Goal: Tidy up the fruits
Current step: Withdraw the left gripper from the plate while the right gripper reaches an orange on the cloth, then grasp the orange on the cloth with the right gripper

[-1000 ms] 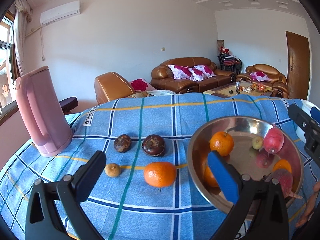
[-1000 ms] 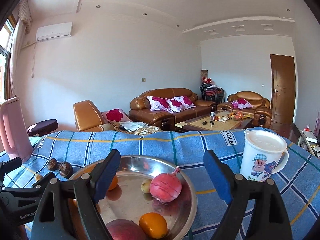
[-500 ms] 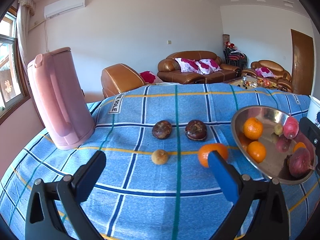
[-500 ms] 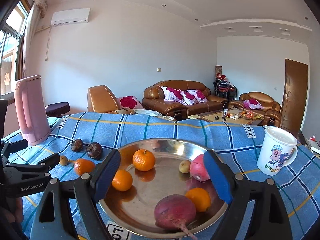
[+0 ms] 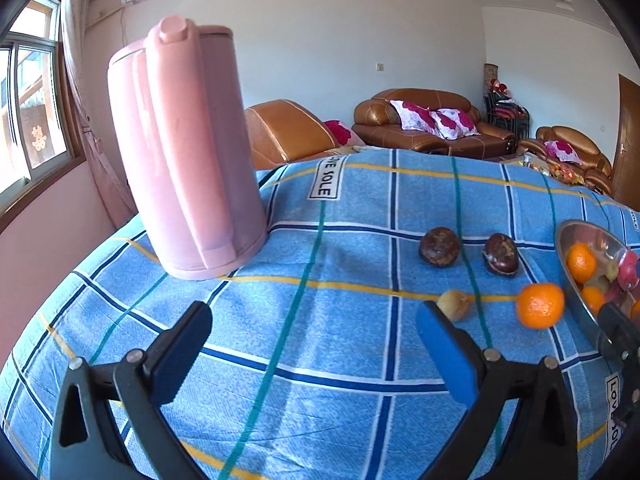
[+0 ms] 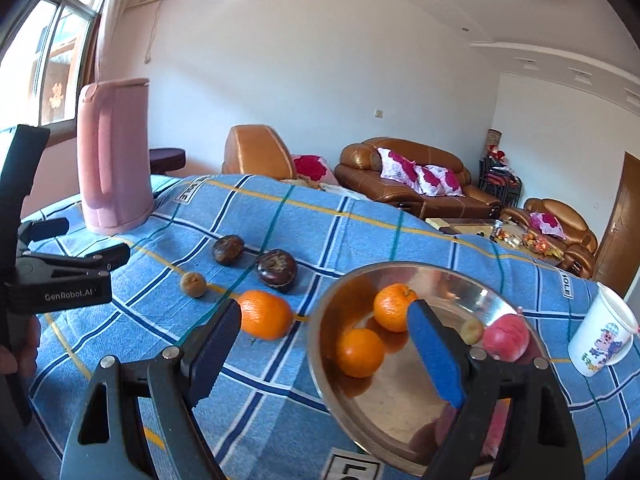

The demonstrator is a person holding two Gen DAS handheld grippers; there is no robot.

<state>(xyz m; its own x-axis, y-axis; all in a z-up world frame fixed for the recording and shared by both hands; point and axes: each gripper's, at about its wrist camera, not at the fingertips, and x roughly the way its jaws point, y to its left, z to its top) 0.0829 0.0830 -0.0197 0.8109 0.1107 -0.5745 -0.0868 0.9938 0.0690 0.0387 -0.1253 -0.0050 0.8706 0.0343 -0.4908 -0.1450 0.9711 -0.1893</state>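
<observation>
A steel bowl (image 6: 436,412) on the blue checked cloth holds two oranges (image 6: 394,307), a small pale fruit and a red fruit (image 6: 506,337). On the cloth lie a loose orange (image 6: 265,313), two dark round fruits (image 6: 276,271) and a small brown fruit (image 6: 193,284). My right gripper (image 6: 322,354) is open and empty, over the bowl's left rim, close to the loose orange. My left gripper (image 5: 314,350) is open and empty over bare cloth, left of the fruits (image 5: 540,310). The bowl's rim (image 5: 568,276) shows at the right edge of the left wrist view.
A tall pink jug (image 5: 186,160) stands on the cloth at the left; it also shows in the right wrist view (image 6: 114,156). A white cartoon mug (image 6: 602,332) stands right of the bowl. Brown sofas (image 6: 416,180) stand beyond the table.
Both grippers have swung left. The left gripper now faces the pink jug, with the fruits off to its right. The right gripper has moved from over the bowl toward the loose orange.
</observation>
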